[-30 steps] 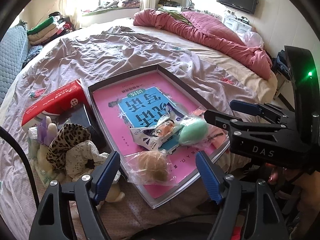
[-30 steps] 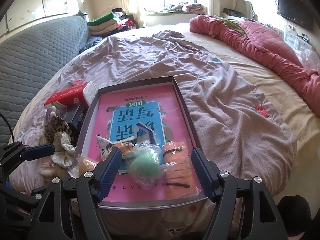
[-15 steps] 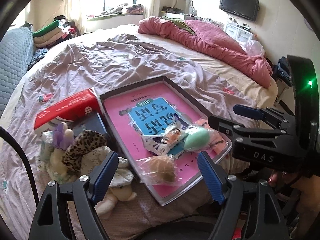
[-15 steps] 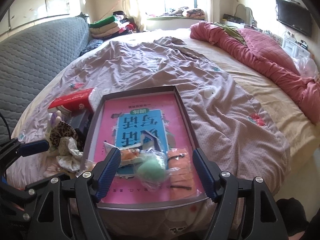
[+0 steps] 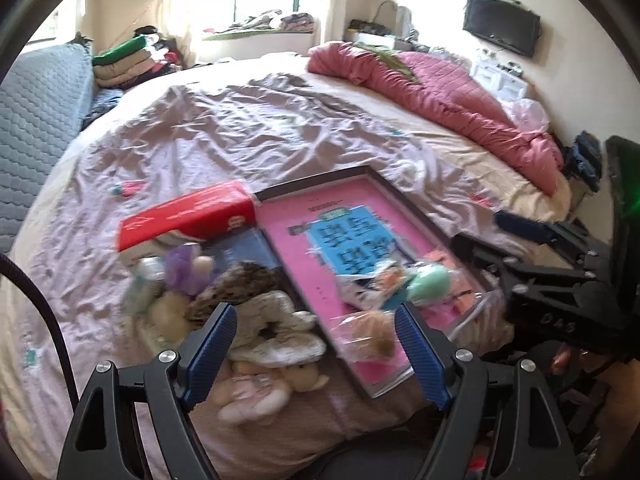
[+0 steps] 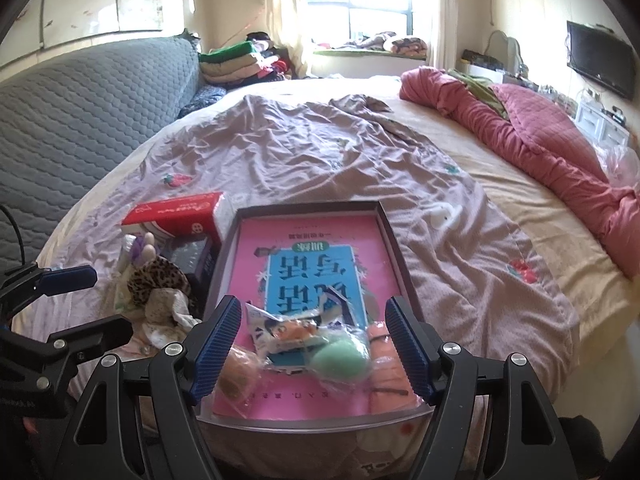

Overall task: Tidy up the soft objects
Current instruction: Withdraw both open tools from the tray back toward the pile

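A shallow grey tray [image 6: 388,232] with a pink book cover inside lies on the bed. At its near end sit bagged soft items: a green egg-shaped sponge [image 6: 342,358], a tan round one [image 5: 374,334], an orange one [image 6: 386,372] and a printed packet [image 6: 280,326]. Left of the tray is a heap: a leopard scrunchie [image 6: 158,280], a pale scrunchie [image 5: 276,326], a cream plush toy [image 5: 256,392]. My left gripper [image 5: 316,356] hangs open above the heap and tray corner, empty. My right gripper [image 6: 314,350] is open above the bagged items, touching nothing.
A red tissue pack [image 6: 176,212] and a dark box [image 6: 192,256] lie behind the heap. A rumpled mauve sheet [image 6: 320,160] covers the bed, with a pink quilt [image 6: 540,140] at right, a grey padded headboard [image 6: 80,112] at left and folded clothes [image 6: 232,60] behind.
Both grippers have pulled up and back from the tray, so the tray and heap look smaller and lower in view. The left view has swung toward the heap. Nothing was taken hold of.
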Tool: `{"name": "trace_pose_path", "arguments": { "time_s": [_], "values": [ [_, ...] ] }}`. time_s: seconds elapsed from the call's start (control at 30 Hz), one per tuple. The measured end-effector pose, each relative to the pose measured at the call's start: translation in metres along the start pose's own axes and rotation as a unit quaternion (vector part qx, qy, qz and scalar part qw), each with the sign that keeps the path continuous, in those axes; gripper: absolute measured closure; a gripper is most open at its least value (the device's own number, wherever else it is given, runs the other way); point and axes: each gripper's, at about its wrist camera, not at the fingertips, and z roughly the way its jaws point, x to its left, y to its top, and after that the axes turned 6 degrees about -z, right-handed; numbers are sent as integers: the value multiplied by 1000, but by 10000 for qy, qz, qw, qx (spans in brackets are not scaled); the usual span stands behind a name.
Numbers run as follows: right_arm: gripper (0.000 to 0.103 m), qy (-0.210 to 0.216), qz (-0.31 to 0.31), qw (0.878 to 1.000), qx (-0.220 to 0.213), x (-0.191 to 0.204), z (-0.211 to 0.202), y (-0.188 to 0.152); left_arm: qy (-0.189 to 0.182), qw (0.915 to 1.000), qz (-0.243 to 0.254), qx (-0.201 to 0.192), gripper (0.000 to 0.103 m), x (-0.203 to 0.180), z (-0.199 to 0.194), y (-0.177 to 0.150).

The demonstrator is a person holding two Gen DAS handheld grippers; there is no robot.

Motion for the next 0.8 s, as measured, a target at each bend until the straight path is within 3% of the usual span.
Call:
{"name": "trace_pose_path", "arguments": {
  "time_s": [0.8],
  "values": [
    [27,487,-521,9973,-167,65,-6,23,823,9903,-1075,-325,22,138,-49,7]
  ]
}}
